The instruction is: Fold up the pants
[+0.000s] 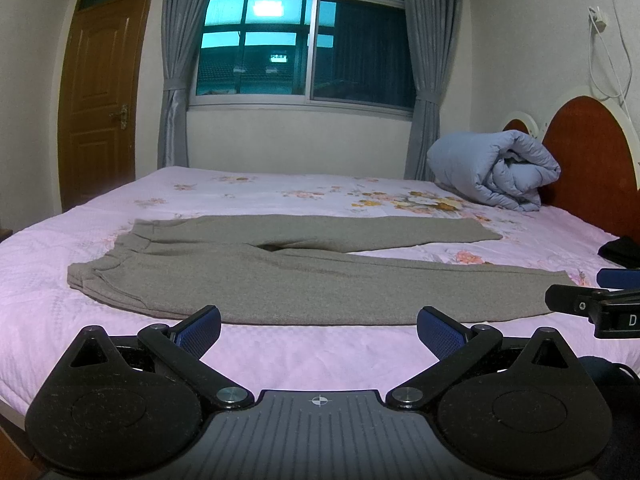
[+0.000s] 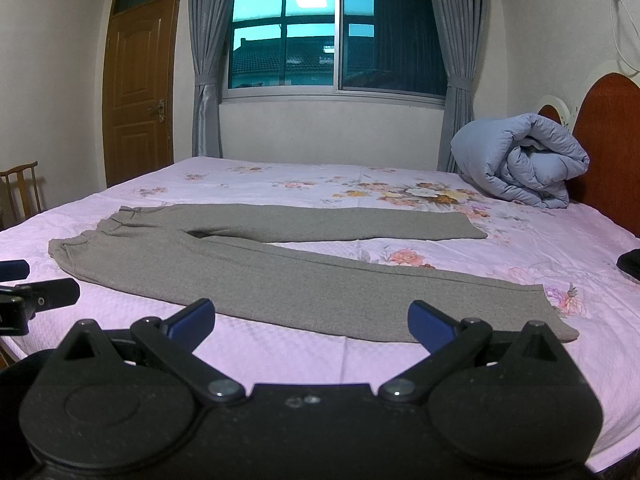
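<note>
— On the bed (image 1: 120, 344), what lies where?

— Grey pants (image 1: 280, 280) are spread flat on the pink flowered sheet, waistband at nine o'clock, both legs running toward three o'clock. The legs part in a narrow V, with the far leg shorter in view and the near leg reaching a hem at about four o'clock in the right wrist view (image 2: 280, 276).

— And the left claw (image 1: 319, 330)?

— Its blue pads stand wide apart, holding nothing. It hovers at six o'clock, just short of the near edge of the pants, over bare sheet.

— The right claw (image 2: 312, 320)?

— Also spread wide and empty. It sits at six o'clock in its own view, its right pad near the near leg's hem; I cannot tell if it touches the cloth. From the left wrist view it shows at three o'clock (image 1: 600, 300), beside the hem. From the right wrist view the left claw shows at nine o'clock (image 2: 32, 292), near the waistband.

— What else is around?

— A rolled blue quilt (image 1: 496, 168) rests at two o'clock against the red headboard (image 1: 588, 160). A window (image 1: 304, 40) with grey curtains (image 1: 176, 60) is at twelve o'clock, a brown door (image 1: 100, 92) at ten. A dark item (image 2: 630, 264) lies at the bed's edge at three o'clock; what it is I cannot tell. A wooden chair (image 2: 20, 188) stands at nine o'clock.
</note>
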Demonstrator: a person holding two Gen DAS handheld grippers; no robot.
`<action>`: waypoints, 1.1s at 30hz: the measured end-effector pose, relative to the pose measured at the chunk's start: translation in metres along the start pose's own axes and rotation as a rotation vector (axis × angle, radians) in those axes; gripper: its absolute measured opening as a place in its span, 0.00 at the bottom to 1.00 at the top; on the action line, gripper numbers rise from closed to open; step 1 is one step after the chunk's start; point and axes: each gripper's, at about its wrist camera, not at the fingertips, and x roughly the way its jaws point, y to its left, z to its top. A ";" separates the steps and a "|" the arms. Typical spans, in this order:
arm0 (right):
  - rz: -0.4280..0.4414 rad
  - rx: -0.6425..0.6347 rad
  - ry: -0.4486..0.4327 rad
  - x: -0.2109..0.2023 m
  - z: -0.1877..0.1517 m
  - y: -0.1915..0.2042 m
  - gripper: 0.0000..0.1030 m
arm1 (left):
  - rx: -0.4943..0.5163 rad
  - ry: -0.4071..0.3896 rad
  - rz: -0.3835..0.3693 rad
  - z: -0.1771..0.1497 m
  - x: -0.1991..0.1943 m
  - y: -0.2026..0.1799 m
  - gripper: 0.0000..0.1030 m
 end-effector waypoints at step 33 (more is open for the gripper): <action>0.065 0.053 0.025 0.022 0.022 -0.023 0.94 | -0.101 0.058 -0.001 0.015 0.020 0.047 1.00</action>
